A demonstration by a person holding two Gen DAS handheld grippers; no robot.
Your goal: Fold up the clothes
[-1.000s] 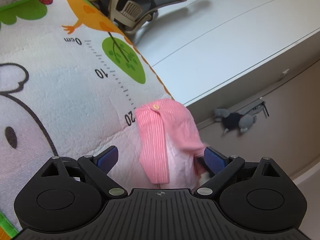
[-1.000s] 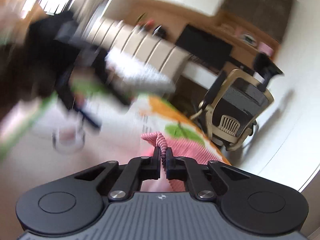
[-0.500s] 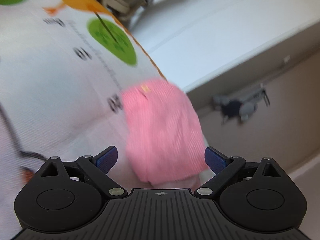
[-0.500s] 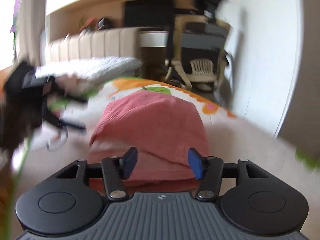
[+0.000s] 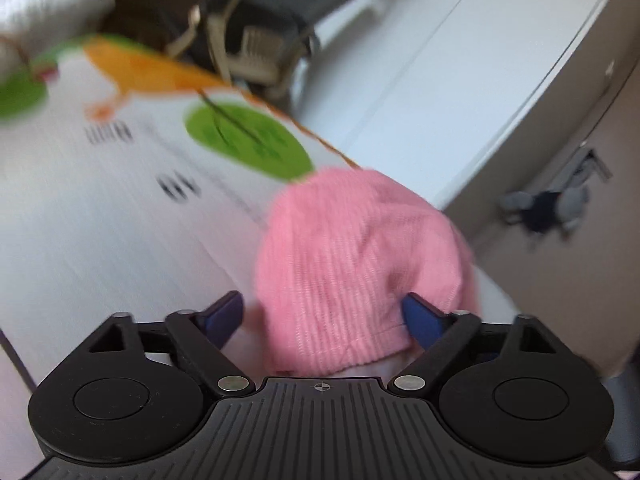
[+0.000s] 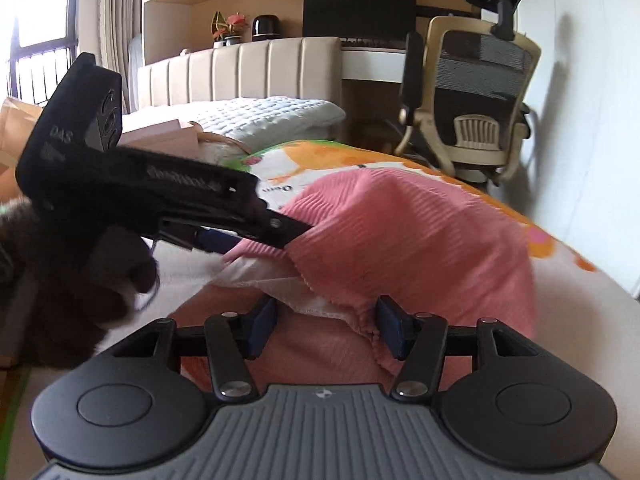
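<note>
Nearest the right gripper (image 6: pixel 326 326), whose jaws are spread and empty, the pink corduroy garment (image 6: pixel 400 232) is seen lying doubled over on the printed play mat (image 6: pixel 568 276). At the garment's left, the left gripper (image 5: pixel 322 314) is likewise held apart, gripping nothing. One fold is judged made; tidying or further folds may remain.
</note>
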